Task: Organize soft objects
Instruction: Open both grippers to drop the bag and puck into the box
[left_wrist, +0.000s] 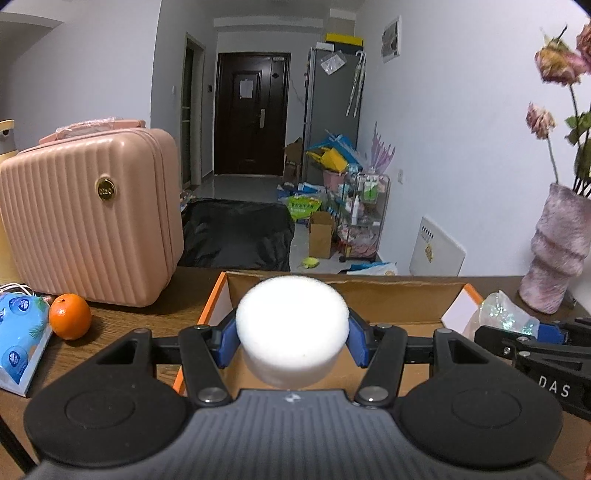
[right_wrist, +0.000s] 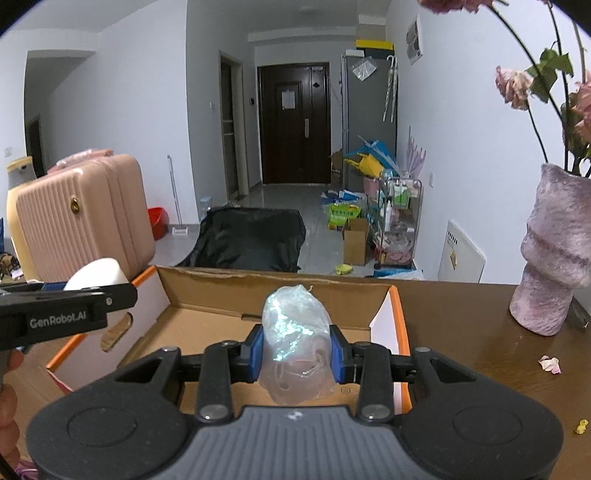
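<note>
My left gripper (left_wrist: 292, 334) is shut on a white round foam sponge (left_wrist: 291, 325), held above the open cardboard box (left_wrist: 369, 291) with orange edges. My right gripper (right_wrist: 297, 350) is shut on a clear crinkled plastic bag (right_wrist: 295, 339) with something pinkish inside, over the same cardboard box (right_wrist: 207, 291). In the right wrist view the left gripper (right_wrist: 66, 306) shows at the left edge with the foam sponge (right_wrist: 98, 275) in it. In the left wrist view the right gripper (left_wrist: 535, 339) enters from the right with the plastic bag (left_wrist: 502, 314).
A pink ribbed case (left_wrist: 92, 214) stands at the table's left, with an orange (left_wrist: 70, 315) and a blue tissue pack (left_wrist: 22, 332) in front. A pink vase (right_wrist: 554, 254) with dried roses stands on the right. Petal scraps (right_wrist: 550, 363) lie on the wooden table (right_wrist: 461, 332).
</note>
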